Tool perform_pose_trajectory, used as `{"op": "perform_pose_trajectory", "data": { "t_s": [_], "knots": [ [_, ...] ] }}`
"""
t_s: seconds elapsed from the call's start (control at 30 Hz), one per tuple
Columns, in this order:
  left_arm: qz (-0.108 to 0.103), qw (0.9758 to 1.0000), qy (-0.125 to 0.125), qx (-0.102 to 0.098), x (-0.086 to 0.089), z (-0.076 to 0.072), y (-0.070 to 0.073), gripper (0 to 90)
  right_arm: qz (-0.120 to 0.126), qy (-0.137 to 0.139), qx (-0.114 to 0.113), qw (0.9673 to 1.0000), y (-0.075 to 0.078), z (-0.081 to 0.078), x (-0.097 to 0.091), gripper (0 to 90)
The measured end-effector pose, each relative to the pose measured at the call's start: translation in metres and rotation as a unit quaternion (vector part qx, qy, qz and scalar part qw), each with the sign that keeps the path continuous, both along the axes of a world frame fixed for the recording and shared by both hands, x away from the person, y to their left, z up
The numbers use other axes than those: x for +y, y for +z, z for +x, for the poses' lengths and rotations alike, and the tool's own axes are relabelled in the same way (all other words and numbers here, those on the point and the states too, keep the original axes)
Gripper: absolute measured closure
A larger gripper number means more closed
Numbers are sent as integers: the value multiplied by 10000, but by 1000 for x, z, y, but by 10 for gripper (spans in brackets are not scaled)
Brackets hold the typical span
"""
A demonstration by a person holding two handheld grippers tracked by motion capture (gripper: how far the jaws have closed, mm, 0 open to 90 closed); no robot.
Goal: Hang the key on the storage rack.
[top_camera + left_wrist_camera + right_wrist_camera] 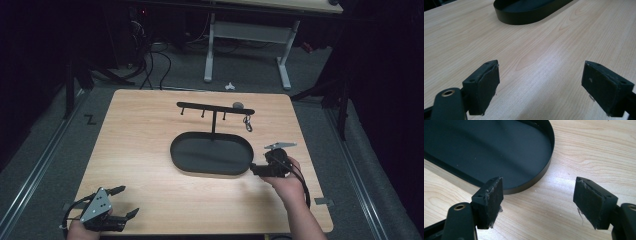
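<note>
just beside the tray (176, 161) hovers the open-jawed right gripper (256, 170).

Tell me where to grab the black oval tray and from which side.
Grip the thin upright rim at the black oval tray's rounded right end, nearest the right gripper, whose jaws stand open with nothing between them. Come down from above with one jaw inside the wall and one outside: the tray lies flat on the table, so probably only the rim gives purchase.

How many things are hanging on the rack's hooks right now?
1: a small metal ring or chain piece hangs under the right end of the rack's bar. The three hooks further left look bare. A round grey object sits on top of the bar, not hung.
</note>
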State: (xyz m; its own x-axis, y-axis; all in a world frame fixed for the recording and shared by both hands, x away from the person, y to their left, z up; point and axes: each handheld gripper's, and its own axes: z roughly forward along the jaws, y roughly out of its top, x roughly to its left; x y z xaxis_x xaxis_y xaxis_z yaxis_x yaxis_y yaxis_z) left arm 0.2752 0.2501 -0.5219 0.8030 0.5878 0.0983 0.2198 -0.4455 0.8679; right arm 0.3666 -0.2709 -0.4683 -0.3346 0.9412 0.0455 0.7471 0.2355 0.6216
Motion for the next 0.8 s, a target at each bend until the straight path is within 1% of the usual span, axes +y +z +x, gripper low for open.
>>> {"op": "perform_pose_trajectory", "data": {
  "t_s": [0.03, 0.07, 0.1, 0.13, 0.17, 0.2, 0.23, 0.27, 0.3, 0.33, 0.37, 0.4, 0.43, 0.47, 0.5, 0.53, 0.57, 0.6, 0.67, 0.7, 0.8],
  "knots": [
    [15, 10000, -3, -9, 0, 1, 0, 153, 21, -1, -99, 9999, -3, -5, 1, 242],
    [12, 10000, 4, -22, -1, 2, 1, 153, 88, 8, -293, 9995, -10, -15, 2, 232],
    [-1, 10000, 7, -38, -2, 2, 1, 153, 88, 8, -293, 9995, -10, -15, 2, 232],
    [6, 10000, -6, -49, -4, 5, 2, 153, 196, 27, -458, 9988, -17, -27, 5, 215],
    [6, 10000, -6, -49, -4, 5, 2, 153, 196, 27, -458, 9988, -17, -27, 5, 215],
    [39, 10000, -3, -56, -4, 7, 2, 153, 310, -21, -573, 9979, -25, -39, 7, 211],
    [36, 10000, 16, -31, -5, 9, 2, 153, 310, -21, -573, 9979, -25, -39, 7, 211],
    [10, 10000, 47, 1, -5, 12, 1, 153, 355, -33, -655, 9972, -28, -45, 8, 212],
    [-43, 9999, 140, 44, -5, 17, 1, 153, 351, -95, -869, 9956, -34, -60, 12, 209],
    [-43, 9999, 140, 44, -5, 17, 1, 153, 351, -95, -869, 9956, -34, -60, 12, 209],
    [-63, 9998, 159, 56, -5, 18, 2, 153, 320, -106, -965, 9948, -37, -65, 13, 199],
    [-78, 9998, 183, 49, -5, 19, 2, 154, 283, -149, -1133, 9930, -40, -73, 13, 188],
    [-61, 9998, 197, 52, -6, 18, 2, 154, 244, -240, -1276, 9912, -44, -81, 12, 212],
    [-28, 9998, 211, 46, -8, 18, 2, 153, 243, -361, -1273, 9909, -44, -89, 9, 241],
    [-13, 9998, 210, 33, -8, 17, 3, 153, 309, -367, -1373, 9894, -38, -95, 5, 236],
    [0, 9998, 212, -5, -9, 16, 5, 153, 249, -379, -1490, 9878, -34, -98, 2, 235],
    [12, 9997, 230, -41, -9, 15, 6, 153, 141, -448, -1619, 9857, -31, -102, -2, 226],
    [0, 9997, 255, -62, -9, 14, 6, 153, 142, -431, -1631, 9856, -33, -103, -5, 225],
    [-52, 9995, 311, -64, -8, 14, 7, 153, 226, -420, -1492, 9877, -38, -102, -8, 225],
    [-63, 9995, 322, -49, -8, 15, 7, 153, 286, -379, -1374, 9894, -42, -100, -10, 225],
    [-15, 9996, 271, -22, -7, 16, 5, 153, 360, -408, -1228, 9909, -48, -95, -9, 225]
  ]
}}
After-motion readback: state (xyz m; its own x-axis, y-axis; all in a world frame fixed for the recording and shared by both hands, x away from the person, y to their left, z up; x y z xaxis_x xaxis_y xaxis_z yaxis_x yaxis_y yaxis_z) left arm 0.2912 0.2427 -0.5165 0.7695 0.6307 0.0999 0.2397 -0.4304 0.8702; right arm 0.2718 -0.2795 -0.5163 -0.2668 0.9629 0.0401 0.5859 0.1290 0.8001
